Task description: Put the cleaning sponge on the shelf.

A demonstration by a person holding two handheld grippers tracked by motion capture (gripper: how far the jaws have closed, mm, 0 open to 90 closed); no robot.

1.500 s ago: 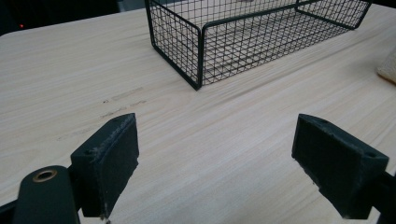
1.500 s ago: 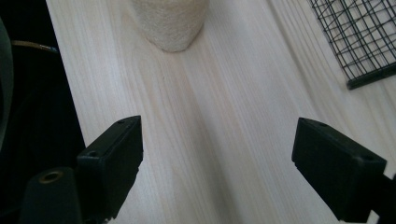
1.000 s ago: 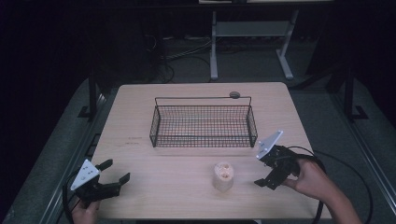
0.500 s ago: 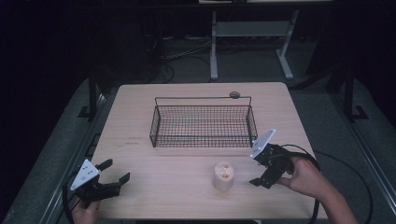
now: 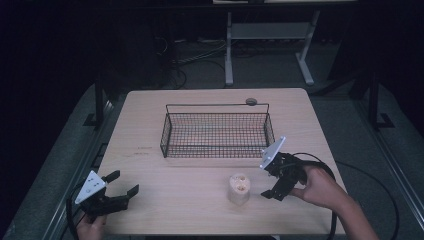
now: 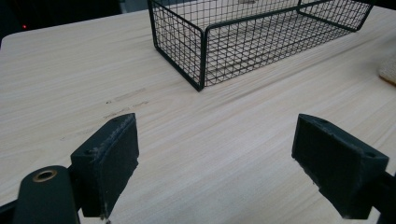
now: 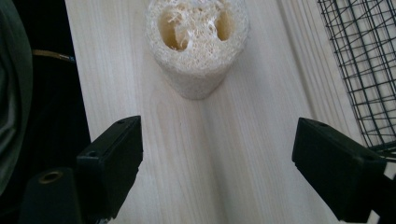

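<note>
- The right gripper (image 5: 266, 181) has its jaws spread wide and holds nothing; in the right gripper view (image 7: 217, 175) bare wood shows between the two black pads.
- The sponge (image 5: 239, 188), a pale loofah stub standing on end with two holes in its top, sits just ahead of those jaws, near but apart from them. In the right gripper view the sponge (image 7: 196, 44) lies straight up the middle of the gap.
- To one side of that gripper the wire basket (image 5: 217, 131) is close; its mesh wall (image 7: 362, 60) fills the upper right corner of the right gripper view. On the other side the near edge of the table (image 5: 200, 227) is not far off.
- The right hand (image 5: 320, 187) comes in from the lower right, with the gripper pointed left toward the sponge and its cable looping behind.
- The left gripper (image 5: 122, 187) rests low at the table's near left corner, jaws also wide and empty, with open wood all the way to the basket corner (image 6: 198, 60).
- Since a second ago the right gripper has slid left, closer to the sponge; the left gripper, the sponge and the basket have stayed put.
</note>
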